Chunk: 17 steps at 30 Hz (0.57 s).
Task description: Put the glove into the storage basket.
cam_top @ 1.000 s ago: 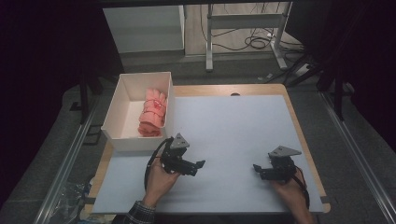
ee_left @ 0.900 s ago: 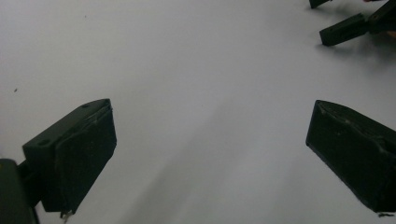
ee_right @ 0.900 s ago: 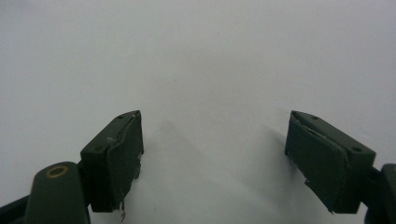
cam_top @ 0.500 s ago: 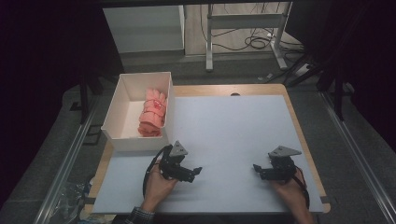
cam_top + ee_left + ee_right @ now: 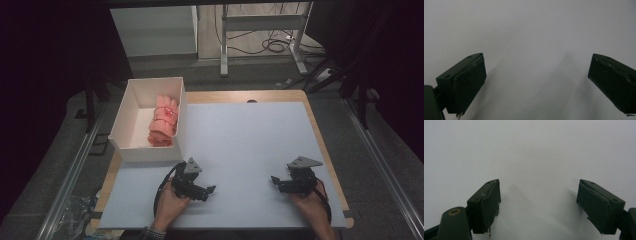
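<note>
Here my left gripper (image 5: 209, 190) and right gripper (image 5: 274, 180) sit low over the near part of the mat (image 5: 250, 140), well apart from each other, each with its jaws spread wide and nothing between them. The pink cloth (image 5: 163, 121) lies rolled up in the white box (image 5: 131, 112) at the mat's far left corner, just beyond my left gripper.

left gripper (image 5: 207, 190): I see a black body, grey three-cornered plate on top, black cable looping behind.
right gripper (image 5: 275, 180): I see the same black build and grey plate.
pads (image 5: 486, 207): black, blocky, screw holes, worn edges.
sleeve (image 5: 152, 233): checked cuff.
</note>
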Tool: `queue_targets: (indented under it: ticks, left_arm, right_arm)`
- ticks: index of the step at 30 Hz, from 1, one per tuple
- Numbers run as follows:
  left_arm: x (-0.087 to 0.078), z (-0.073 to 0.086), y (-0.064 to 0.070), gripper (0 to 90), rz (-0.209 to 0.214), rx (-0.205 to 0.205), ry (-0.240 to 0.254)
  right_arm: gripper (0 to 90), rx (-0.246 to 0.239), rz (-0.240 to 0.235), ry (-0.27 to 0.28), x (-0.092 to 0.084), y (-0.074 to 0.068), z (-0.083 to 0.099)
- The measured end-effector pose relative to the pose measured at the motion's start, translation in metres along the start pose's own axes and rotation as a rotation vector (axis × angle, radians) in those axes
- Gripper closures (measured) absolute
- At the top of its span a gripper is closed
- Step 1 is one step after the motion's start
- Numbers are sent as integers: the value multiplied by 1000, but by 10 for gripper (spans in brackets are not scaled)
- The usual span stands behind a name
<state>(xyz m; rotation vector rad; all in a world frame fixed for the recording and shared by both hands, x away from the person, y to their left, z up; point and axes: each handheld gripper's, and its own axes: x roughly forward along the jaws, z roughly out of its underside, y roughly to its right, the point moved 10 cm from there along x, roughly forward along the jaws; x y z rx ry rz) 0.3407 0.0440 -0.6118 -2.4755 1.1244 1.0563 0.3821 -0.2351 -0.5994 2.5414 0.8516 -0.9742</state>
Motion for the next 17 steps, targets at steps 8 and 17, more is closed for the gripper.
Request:
queue_targets:
  ticks: [8, 17]
  left_arm:
    - [5, 4, 1, 20, -21, 7, -27]
    - [7, 6, 2, 0, -36, 34, -48]
  right_arm:
    - [196, 0, 0, 0, 0, 0, 0]
    - [195, 1, 0, 0, 0, 0, 0]
